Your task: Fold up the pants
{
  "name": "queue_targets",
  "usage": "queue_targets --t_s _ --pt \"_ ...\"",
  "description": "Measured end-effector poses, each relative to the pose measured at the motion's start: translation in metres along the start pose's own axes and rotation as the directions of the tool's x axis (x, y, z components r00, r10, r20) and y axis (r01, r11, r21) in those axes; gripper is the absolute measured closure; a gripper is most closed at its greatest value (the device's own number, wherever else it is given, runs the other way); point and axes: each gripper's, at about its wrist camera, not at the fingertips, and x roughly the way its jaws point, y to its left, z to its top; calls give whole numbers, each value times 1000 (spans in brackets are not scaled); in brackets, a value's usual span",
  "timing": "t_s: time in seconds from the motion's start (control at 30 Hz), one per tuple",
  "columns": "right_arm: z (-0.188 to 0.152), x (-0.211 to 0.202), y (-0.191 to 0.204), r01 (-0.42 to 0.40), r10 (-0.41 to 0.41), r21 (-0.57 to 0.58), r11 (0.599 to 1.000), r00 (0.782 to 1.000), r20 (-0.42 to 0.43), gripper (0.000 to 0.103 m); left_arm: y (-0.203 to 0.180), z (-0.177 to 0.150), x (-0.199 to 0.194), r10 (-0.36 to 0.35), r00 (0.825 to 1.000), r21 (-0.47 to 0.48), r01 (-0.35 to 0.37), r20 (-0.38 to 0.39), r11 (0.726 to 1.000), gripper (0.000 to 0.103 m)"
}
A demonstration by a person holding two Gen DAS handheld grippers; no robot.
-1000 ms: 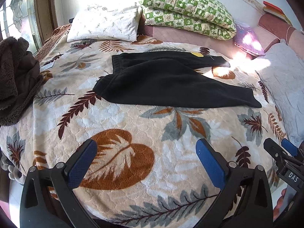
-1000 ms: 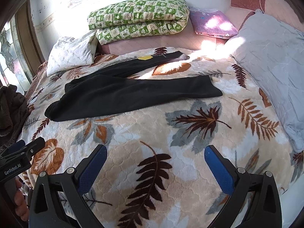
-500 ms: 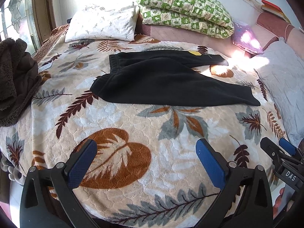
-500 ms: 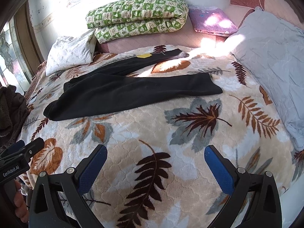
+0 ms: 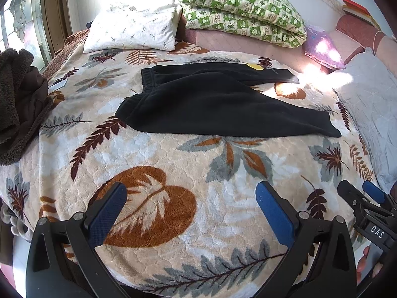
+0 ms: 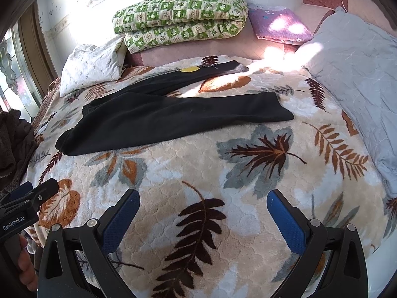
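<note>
Black pants (image 5: 213, 101) lie spread on the leaf-patterned bedspread (image 5: 161, 173), waistband to the left, two legs splayed toward the right; a small yellow tag (image 5: 255, 66) sits on the far leg. The right wrist view shows the same pants (image 6: 173, 119) across the middle of the bed. My left gripper (image 5: 191, 208) hovers open over the near edge of the bed, well short of the pants. My right gripper (image 6: 202, 214) is open too, above the bedspread and apart from the pants. Each gripper shows in the other's view: the right gripper (image 5: 367, 206), the left gripper (image 6: 27, 196).
A white pillow (image 5: 134, 31) and a folded green checked quilt (image 5: 243, 12) lie at the head. A grey-blue quilt (image 6: 359, 79) covers the right side, a purple cushion (image 6: 278, 24) behind it. A dark brown fleece (image 5: 17, 99) is heaped at the left by the window.
Both grippers have drifted slightly forward toward the pants, which look a little closer. The jaws stay open and the pants have not moved.
</note>
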Motion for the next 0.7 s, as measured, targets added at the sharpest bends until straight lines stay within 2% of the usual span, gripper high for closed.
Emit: queue_targets --t_s 0.7 --pt "-2 6 0 0 0 -4 1000 1000 -17 0 -1 0 4 0 1000 -1 0 -10 1000 0"
